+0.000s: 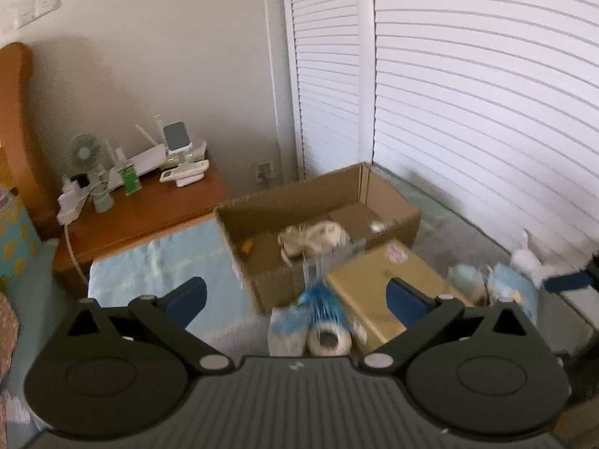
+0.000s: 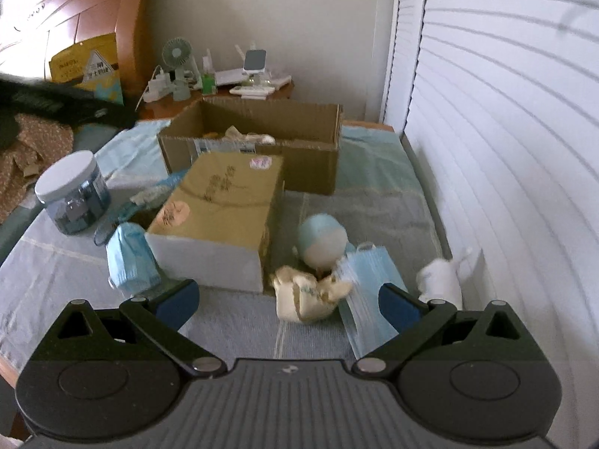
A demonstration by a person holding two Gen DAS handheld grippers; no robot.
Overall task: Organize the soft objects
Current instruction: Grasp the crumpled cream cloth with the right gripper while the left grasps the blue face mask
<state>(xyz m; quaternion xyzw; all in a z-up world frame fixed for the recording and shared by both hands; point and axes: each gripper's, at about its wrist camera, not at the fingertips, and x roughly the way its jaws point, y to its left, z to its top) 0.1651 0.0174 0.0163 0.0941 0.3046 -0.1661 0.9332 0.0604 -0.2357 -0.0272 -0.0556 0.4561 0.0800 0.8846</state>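
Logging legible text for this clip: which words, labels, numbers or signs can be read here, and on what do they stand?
None reads clearly.
Yellow bag by the wooden headboard: triangle sign and print, too blurred.
Closed tan cardboard box: dark handwriting, pink sticker, unreadable.
Open brown cardboard box: white shipping label, too small.
White-lidded clear jar: label blurred.
Green bottle on the wooden nightstand: illegible.

No legible text; box (image 2: 221, 202) markings, stickers too blurred.
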